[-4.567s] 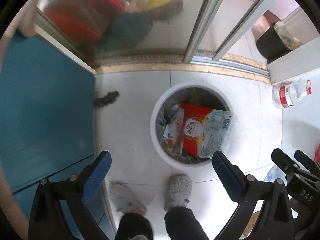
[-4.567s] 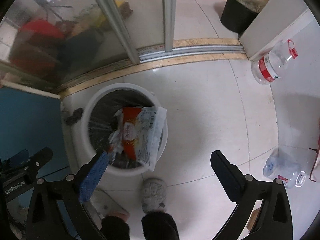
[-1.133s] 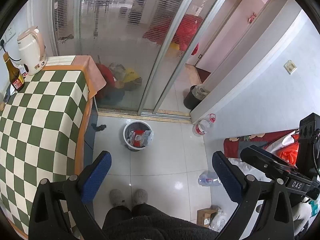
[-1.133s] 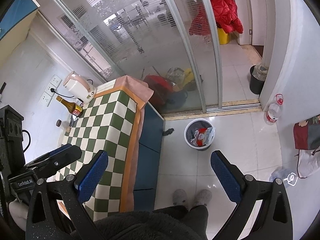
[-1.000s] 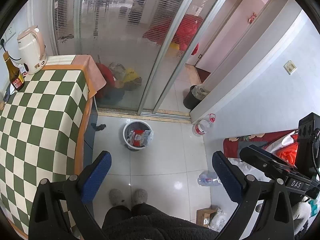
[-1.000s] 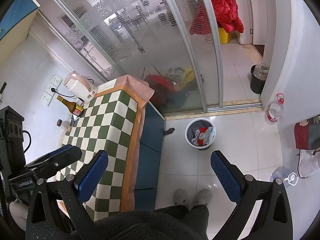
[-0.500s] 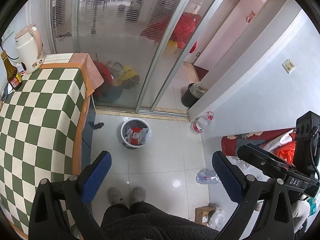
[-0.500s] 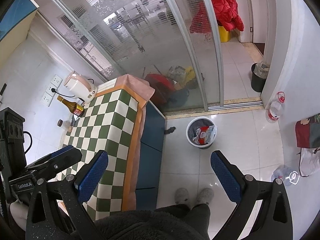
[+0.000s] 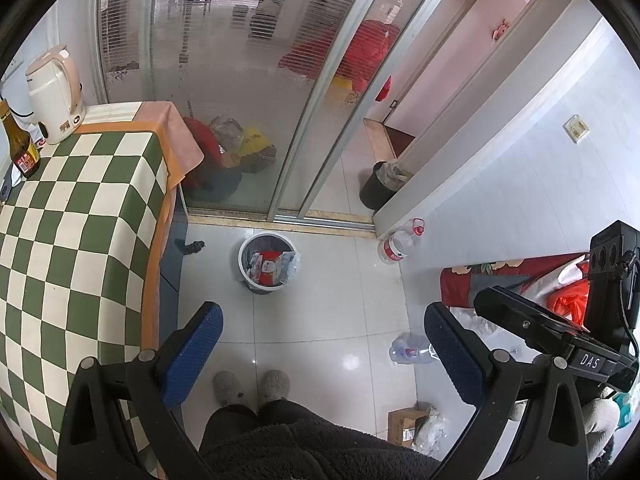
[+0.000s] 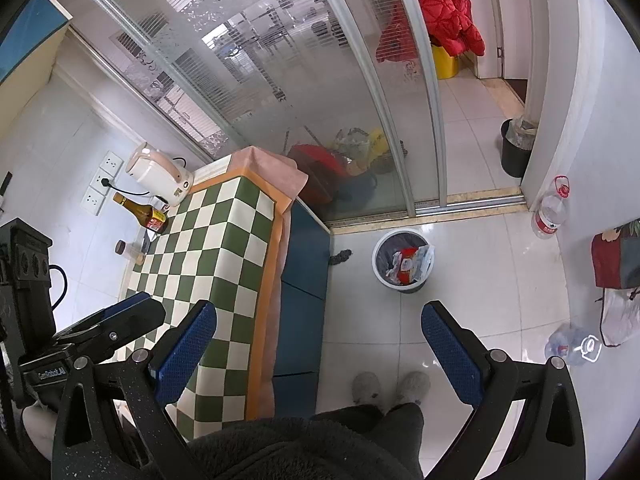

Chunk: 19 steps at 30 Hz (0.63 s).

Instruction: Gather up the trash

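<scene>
Nearest to me, my left gripper (image 9: 323,354) is released, its blue pads spread wide with nothing between them, and my right gripper (image 10: 319,350) hangs just as open and empty. Below them I see my dark fleece trousers and my grey slippers (image 9: 251,387) planted side by side on the pale tiled floor (image 9: 320,308). To my right on the floor, a clear plastic bottle (image 9: 409,349) lies on its side near a small cardboard box (image 9: 405,424) and some crumpled plastic. To my left stands the counter (image 10: 224,256) with its green-and-white checked cloth and blue front. Farther ahead, on the open floor just beside the counter's far corner, sits the white trash bin (image 9: 267,261), lined with a dark bag and holding a red-and-clear snack wrapper (image 9: 276,267) with other scraps on top. A small dark clump (image 9: 193,245) lies on the tiles between bin and counter. Beyond, a large water jug (image 9: 400,243) with a red cap leans by the wall corner. At the counter's far end are a white kettle (image 9: 55,94) and a brown bottle (image 9: 19,145). Past the sliding glass door (image 9: 248,80), a black bin (image 9: 382,185) stands in the doorway.
</scene>
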{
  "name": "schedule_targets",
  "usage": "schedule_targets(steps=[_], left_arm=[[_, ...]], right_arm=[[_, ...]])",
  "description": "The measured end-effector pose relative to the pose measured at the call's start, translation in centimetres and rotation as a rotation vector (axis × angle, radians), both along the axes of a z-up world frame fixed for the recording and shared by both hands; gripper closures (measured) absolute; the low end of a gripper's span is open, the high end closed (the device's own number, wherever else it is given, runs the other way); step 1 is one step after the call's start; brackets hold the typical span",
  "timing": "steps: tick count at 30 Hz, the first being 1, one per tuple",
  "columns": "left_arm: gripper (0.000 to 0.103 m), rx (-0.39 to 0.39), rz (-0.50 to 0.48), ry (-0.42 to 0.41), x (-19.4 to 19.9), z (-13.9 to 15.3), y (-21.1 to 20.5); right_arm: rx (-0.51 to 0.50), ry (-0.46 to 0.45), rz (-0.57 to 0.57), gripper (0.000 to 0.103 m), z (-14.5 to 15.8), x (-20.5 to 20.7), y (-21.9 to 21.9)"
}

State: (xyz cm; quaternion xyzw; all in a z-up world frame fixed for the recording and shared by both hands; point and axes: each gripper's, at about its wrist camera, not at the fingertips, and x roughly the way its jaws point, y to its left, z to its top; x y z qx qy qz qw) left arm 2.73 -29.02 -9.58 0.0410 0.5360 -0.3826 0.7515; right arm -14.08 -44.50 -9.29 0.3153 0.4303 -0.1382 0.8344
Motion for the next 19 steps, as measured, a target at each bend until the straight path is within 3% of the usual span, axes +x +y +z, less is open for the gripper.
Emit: schedule_targets(steps=[19], left_arm=[[0.0,0.001,-0.006,-0.01,-0.37,0.3,-0.11]], right_arm=[[0.0,-0.001,0.002,0.0,0.02,-0.07,-0.25]])
